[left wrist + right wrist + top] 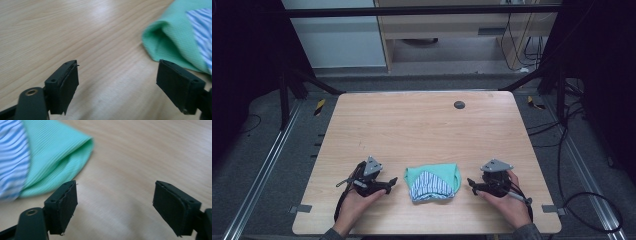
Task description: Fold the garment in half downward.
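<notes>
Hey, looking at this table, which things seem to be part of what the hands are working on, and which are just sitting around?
Likely part of the job:
- folded green and striped cloth, between the two grippers
- left gripper, jaws open, beside the cloth
- right gripper, jaws open, beside the cloth

Just lying about:
- dark round cap near the table's far edge
- cables on the floor

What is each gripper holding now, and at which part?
Nothing is held. The left gripper and right gripper are both open, on either side of the folded green and striped cloth, not touching it.
</notes>
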Demonstrator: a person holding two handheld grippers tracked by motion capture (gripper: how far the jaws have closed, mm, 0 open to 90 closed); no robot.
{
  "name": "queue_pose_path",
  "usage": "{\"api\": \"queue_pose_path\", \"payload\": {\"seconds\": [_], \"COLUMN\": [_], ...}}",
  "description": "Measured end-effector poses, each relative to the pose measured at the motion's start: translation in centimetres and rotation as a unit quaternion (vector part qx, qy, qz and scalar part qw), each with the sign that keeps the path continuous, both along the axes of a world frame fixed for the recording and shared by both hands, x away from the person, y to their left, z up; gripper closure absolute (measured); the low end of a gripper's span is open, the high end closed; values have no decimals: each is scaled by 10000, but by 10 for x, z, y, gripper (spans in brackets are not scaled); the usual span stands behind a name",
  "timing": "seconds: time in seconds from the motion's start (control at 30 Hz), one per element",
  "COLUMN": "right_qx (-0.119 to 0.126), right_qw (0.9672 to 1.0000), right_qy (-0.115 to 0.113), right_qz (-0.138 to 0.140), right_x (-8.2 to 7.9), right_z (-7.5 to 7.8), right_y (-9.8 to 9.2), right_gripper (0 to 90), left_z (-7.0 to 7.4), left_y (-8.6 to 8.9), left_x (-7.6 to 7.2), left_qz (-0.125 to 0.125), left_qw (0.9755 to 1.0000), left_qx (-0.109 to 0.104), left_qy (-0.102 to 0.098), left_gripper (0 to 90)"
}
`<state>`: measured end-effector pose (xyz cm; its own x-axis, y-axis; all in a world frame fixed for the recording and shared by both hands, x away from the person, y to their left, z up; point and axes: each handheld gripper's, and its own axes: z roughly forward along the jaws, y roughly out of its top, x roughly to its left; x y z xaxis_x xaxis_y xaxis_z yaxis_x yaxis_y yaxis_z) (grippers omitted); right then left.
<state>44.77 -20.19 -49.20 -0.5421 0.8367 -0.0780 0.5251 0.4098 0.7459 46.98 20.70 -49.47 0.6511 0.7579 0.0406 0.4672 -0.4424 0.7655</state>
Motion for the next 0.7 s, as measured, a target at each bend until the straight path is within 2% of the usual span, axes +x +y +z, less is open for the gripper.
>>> {"api": "queue_pose_path", "payload": {"seconds": [0.03,0.1,0.13,0.17,0.27,0.3,0.33,0.37,0.43,0.5,0.57,0.63,0.7], "right_qx": [44,132,132,204,243,301,291,311,327,365,361,422,310], "right_qw": [9999,9995,9995,9990,9986,9981,9976,9974,9971,9970,9964,9955,9953], "right_qy": [-60,31,31,-43,35,70,9,41,56,127,198,215,169], "right_qz": [-87,-286,-286,-386,-475,-527,-625,-654,-679,-673,-746,-826,-905], "right_x": [6,15,15,23,30,33,40,44,50,58,66,72,79], "right_z": [0,1,1,2,2,2,2,2,3,4,5,6,6], "right_y": [-2,-5,-5,-9,-11,-12,-15,-16,-16,-16,-15,-13,-12], "right_gripper": [176,133,133,116,98,91,86,86,87,87,93,97,103], "left_z": [0,0,0,1,3,4,5,6,7,6,5,4,4], "left_y": [1,4,4,6,8,10,10,9,10,9,9,10,11], "left_x": [3,10,10,18,26,33,36,39,47,55,63,68,71], "left_qz": [32,102,102,192,255,330,320,304,215,171,301,377,423], "left_qw": [10000,9999,9999,9998,9996,9994,9993,9992,9993,9994,9988,9988,9988], "left_qx": [-44,-19,-19,-65,-101,-1,165,227,272,292,369,294,211], "left_qy": [4,-6,-6,-44,-16,-66,-90,-123,-157,-104,-71,-62,-123], "left_gripper": [161,149,144,137,116,116,93,81,69,53,57,63,66]}}
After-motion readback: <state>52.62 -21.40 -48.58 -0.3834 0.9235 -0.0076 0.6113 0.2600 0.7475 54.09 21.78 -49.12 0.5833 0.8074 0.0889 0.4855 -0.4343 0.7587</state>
